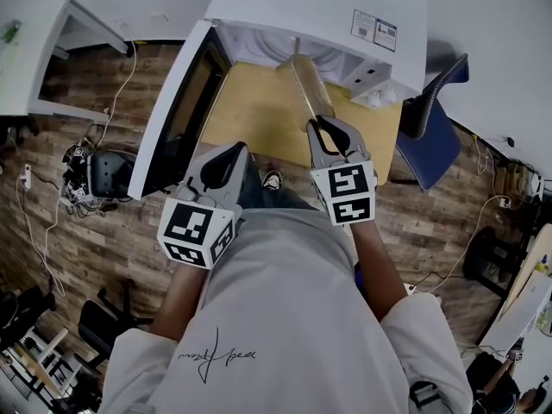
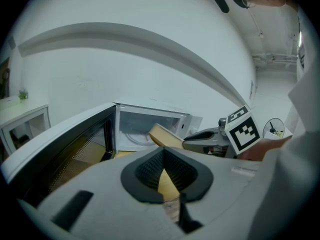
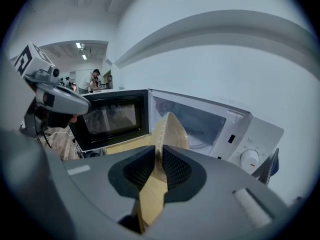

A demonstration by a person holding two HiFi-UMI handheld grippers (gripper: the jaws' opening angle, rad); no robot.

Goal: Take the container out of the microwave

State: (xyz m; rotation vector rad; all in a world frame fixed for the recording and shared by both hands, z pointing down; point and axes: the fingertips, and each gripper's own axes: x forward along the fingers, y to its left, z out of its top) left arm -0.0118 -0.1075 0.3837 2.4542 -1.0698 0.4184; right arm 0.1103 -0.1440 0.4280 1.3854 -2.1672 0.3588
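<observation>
The white microwave stands at the back of a wooden table, its door swung open to the left. A tan, shallow container hangs tilted in front of the oven's mouth, outside the cavity. My right gripper is shut on its near rim; in the right gripper view the container runs up from between the pads. My left gripper hovers by the door's lower corner, jaws together with nothing in them. The left gripper view shows the container, the right gripper and the empty cavity.
A blue chair stands right of the table. A white cabinet is at the far left, with cables and gear on the wood floor below it. The open door walls off the table's left side.
</observation>
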